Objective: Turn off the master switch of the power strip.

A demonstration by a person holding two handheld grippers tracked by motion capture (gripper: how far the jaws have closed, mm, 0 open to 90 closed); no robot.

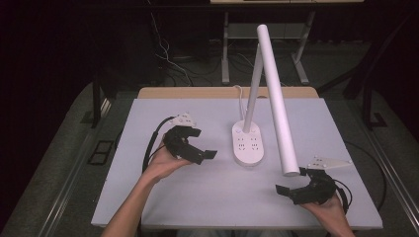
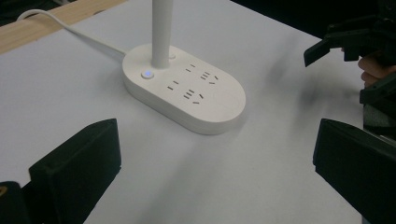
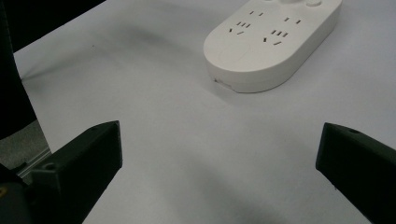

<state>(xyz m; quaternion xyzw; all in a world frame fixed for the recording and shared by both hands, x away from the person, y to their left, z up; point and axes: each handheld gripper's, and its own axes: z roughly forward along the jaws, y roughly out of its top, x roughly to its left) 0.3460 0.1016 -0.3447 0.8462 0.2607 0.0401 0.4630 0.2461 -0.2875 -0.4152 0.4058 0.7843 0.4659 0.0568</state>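
Currently 2 claws gape, empty: left claw [image 1: 205, 154] just left of lamp base [image 1: 248, 143] at worktop [image 1: 197, 197] centre, right claw [image 1: 284, 190] near front-right corner. Judged approach: steady base with left, grip arm [image 1: 276, 98] squarely, avoid tipping.

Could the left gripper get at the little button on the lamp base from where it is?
Probably yes. The left gripper is open beside the lamp base, with bare table between them, and the button sits uncovered beside the stem.
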